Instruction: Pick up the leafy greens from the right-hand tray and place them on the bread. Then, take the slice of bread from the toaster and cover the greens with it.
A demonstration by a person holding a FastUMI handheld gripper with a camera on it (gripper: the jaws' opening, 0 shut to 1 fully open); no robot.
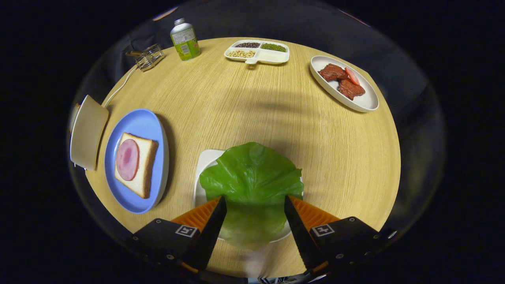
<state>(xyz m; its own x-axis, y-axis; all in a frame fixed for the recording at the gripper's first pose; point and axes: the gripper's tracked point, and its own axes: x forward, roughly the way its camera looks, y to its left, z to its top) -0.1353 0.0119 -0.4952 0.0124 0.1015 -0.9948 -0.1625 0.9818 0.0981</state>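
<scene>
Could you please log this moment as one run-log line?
phase: reaching for lettuce | gripper: jaws open, astride the leaf, not pressing | lettuce: on white tray | bread: on blue plate, uncovered

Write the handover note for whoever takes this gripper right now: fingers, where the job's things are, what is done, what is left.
Gripper: open, its fingers either side of the lettuce leaf, not pressing on it.
Lettuce leaf: lying on its white tray, between and just ahead of the fingers.
Bread slice with a round of ham on top: on the blue plate, left of the leaf.
Toaster: beyond the blue plate at the table's edge; I cannot tell the slice in it.
Done: nothing placed yet.
Left: grip the leaf, lay it on the ham and bread, then fetch the toaster slice and cover the greens.
</scene>
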